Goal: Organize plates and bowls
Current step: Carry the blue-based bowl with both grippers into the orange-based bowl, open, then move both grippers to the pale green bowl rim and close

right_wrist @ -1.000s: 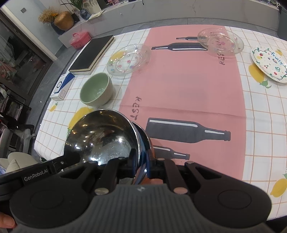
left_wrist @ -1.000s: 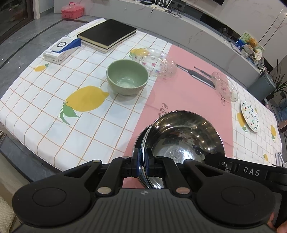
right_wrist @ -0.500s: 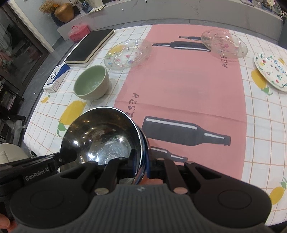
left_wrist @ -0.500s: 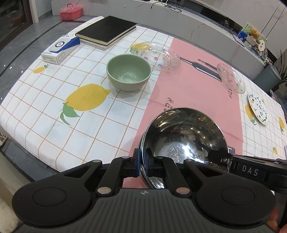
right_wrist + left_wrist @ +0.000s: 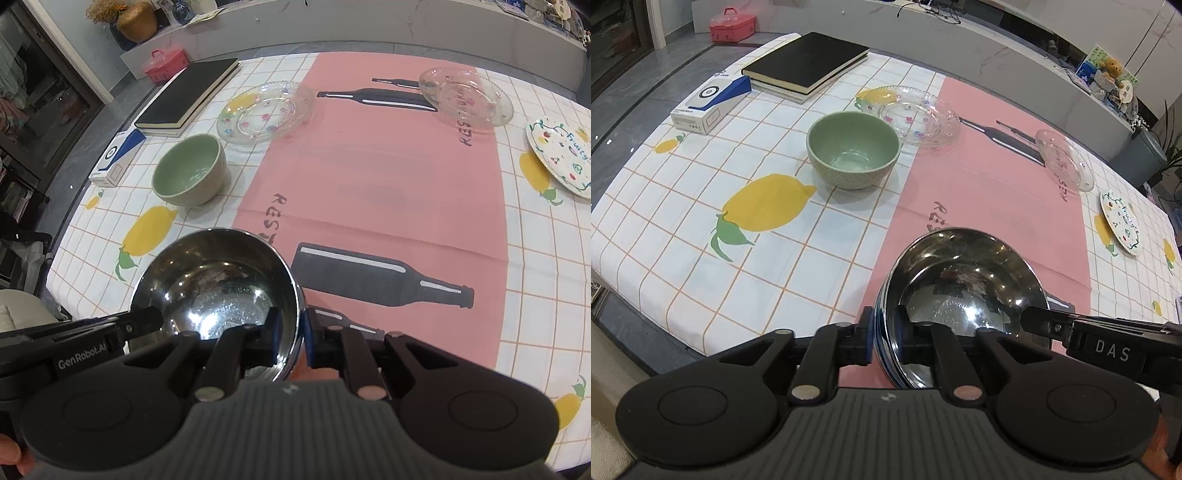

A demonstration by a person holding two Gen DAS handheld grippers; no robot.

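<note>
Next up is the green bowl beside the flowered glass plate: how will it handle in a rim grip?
The green bowl looks thick-walled ceramic: probably heavy for its size and rigid. Its glossy inside may be slippery. The narrower foot suggests it could tip if pushed at the rim.

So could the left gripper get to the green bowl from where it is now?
Probably yes, once free. The left gripper straddles the steel bowl's rim, jaws opening. The green bowl stands alone ahead on bare tablecloth, nothing between; the glass plate lies behind it.
</note>
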